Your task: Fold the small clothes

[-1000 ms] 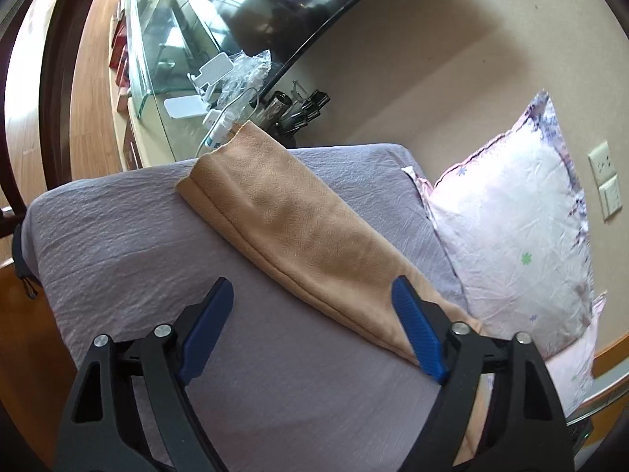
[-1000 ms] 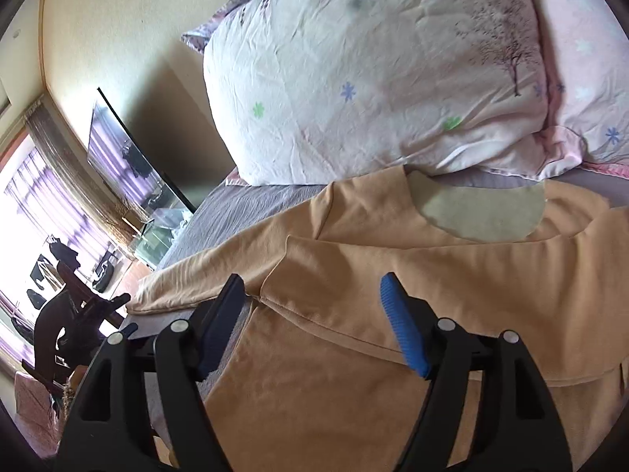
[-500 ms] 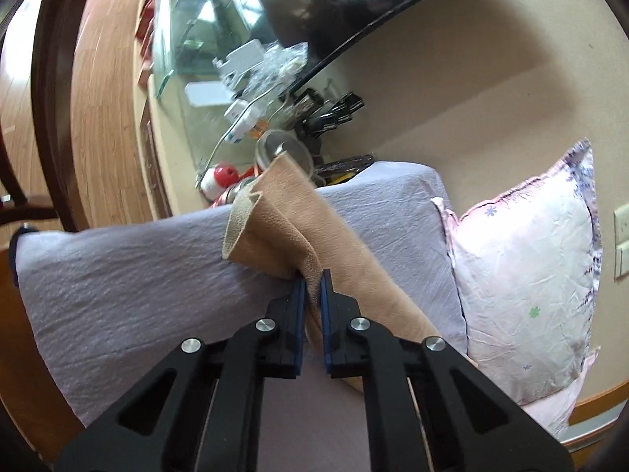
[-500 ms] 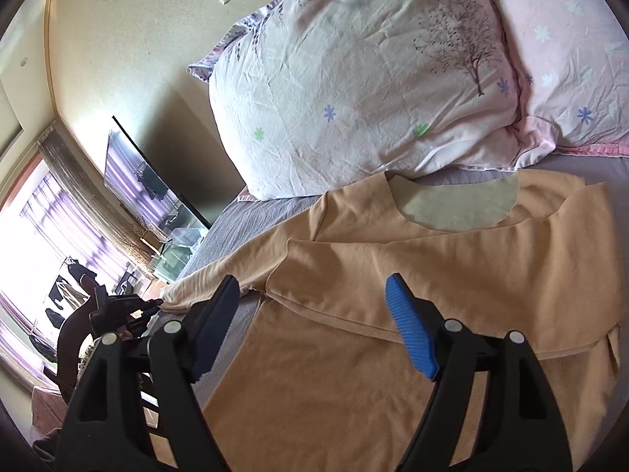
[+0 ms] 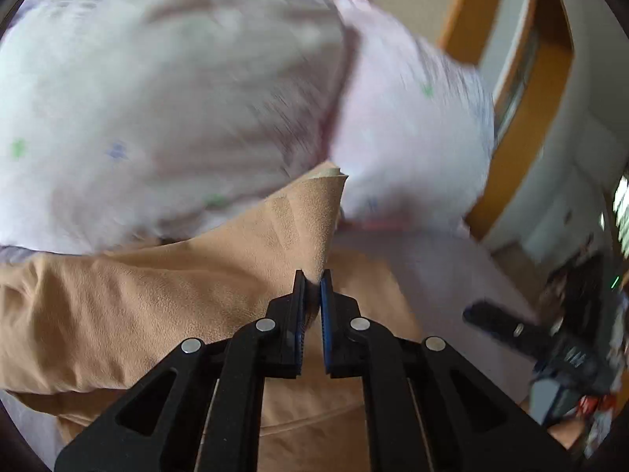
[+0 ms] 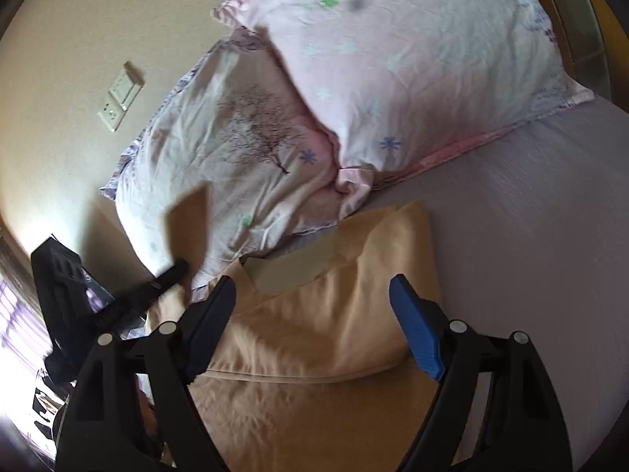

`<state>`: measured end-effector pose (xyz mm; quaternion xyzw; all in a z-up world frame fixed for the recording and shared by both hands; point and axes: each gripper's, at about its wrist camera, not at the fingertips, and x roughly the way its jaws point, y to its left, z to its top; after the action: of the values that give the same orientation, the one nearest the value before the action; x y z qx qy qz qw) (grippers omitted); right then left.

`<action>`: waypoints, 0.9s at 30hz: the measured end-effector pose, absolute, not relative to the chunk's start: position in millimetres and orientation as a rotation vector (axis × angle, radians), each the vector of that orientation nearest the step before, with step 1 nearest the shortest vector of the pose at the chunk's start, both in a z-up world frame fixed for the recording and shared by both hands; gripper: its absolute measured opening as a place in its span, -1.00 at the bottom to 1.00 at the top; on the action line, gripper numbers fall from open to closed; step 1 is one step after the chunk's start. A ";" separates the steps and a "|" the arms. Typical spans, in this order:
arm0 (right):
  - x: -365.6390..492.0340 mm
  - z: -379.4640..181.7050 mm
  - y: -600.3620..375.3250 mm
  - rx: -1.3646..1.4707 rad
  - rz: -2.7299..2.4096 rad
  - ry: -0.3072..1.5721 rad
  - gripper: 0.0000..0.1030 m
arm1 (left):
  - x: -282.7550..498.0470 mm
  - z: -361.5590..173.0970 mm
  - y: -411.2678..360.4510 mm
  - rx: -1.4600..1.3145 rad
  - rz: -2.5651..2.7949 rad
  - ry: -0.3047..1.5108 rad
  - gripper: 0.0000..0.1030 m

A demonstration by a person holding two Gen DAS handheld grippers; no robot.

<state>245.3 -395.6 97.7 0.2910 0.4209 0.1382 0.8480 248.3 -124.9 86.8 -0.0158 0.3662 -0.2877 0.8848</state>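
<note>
The left tongs (image 5: 312,279) pinch the shirt's sleeve (image 5: 302,212); the right tongs (image 6: 314,314) hover spread. The thin pinch could slip, dropping the sleeve crooked.

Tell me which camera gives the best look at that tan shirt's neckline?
The right wrist view: the tan shirt lies spread out, its neckline facing the pillows. The left wrist view is blurred, showing only fabric pinched in the left hand-held gripper.
</note>
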 end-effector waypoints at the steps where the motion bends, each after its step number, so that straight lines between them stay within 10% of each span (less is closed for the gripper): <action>1: 247.1 92.3 -404.2 0.629 0.270 0.907 0.56 | 244.9 64.1 -154.5 0.045 -0.634 0.831 -0.88; 6: 259.7 73.1 -428.4 0.663 0.261 0.988 0.38 | 205.3 40.6 -183.0 0.187 -0.722 0.874 -0.71; 8: 268.7 66.7 -420.6 0.633 0.291 1.033 0.01 | 195.5 62.3 -157.5 0.133 -0.739 0.829 0.05; 11: 281.2 53.4 -401.0 0.557 0.307 1.127 -0.33 | 191.3 95.6 -102.6 0.103 -0.620 0.681 0.65; 19: 287.1 23.3 -376.4 0.444 0.294 1.219 -0.93 | 254.2 60.5 8.2 0.036 -0.239 0.831 0.63; 27: 304.9 54.9 -392.1 0.334 0.110 1.015 -0.95 | 245.8 26.6 23.3 0.041 -0.230 0.919 0.52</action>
<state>304.9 -392.1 54.9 0.1591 0.4834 0.0522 0.8592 245.8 23.3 26.6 0.0196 0.4425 -0.1109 0.8896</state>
